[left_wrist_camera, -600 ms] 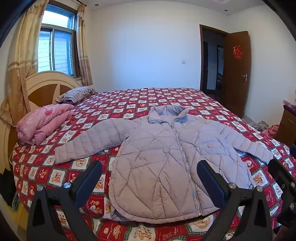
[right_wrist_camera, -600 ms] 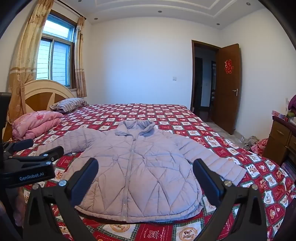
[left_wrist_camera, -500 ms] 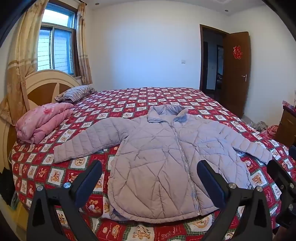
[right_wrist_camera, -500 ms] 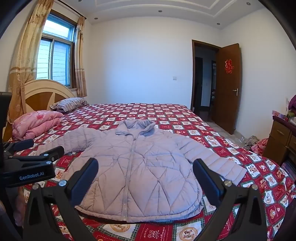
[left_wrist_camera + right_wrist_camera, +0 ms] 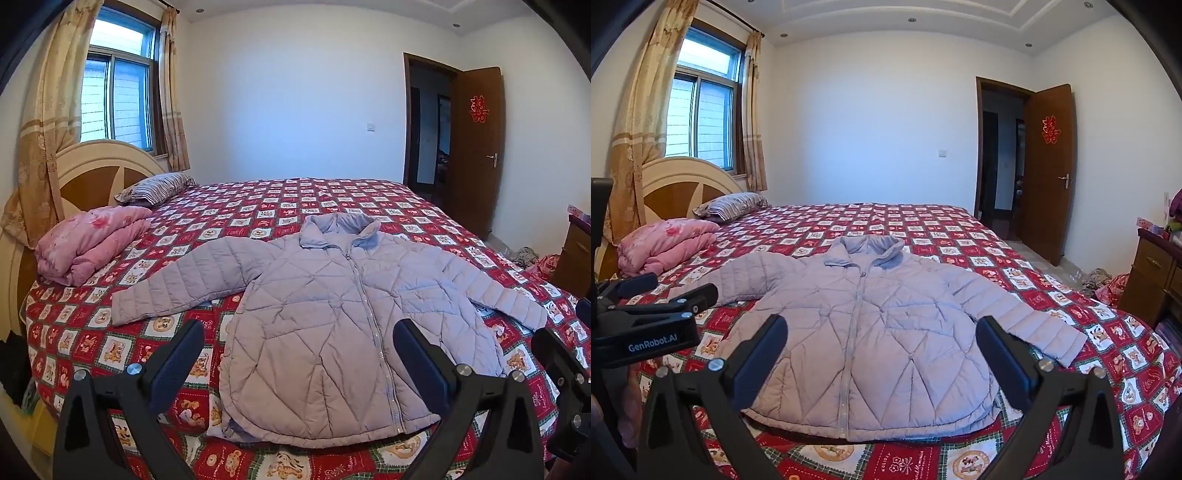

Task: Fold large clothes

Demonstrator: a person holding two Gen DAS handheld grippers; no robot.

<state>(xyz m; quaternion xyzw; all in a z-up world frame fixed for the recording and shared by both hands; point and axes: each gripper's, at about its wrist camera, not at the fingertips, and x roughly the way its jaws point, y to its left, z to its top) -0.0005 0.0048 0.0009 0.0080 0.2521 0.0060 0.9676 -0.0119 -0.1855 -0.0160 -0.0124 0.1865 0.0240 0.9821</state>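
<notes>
A lilac quilted puffer jacket [image 5: 325, 317] lies flat and zipped, front up, on the bed, sleeves spread to both sides, collar away from me. It also shows in the right wrist view [image 5: 871, 336]. My left gripper [image 5: 299, 343] is open and empty, held above the jacket's hem near the bed's front edge. My right gripper [image 5: 881, 339] is open and empty, also above the hem. The left gripper shows at the left edge of the right wrist view [image 5: 668, 295]; the right gripper's fingers [image 5: 554, 350] show at the right edge of the left wrist view.
The bed has a red patterned quilt [image 5: 258, 214]. A folded pink blanket [image 5: 88, 243] and a striped pillow [image 5: 155, 188] lie by the headboard [image 5: 96, 177] at left. A wooden dresser [image 5: 1156, 273] stands at right, an open door [image 5: 1049, 170] beyond.
Both grippers have drifted slightly; the jacket sits a little lower and more to the right in the left wrist view. Nothing was grasped.
</notes>
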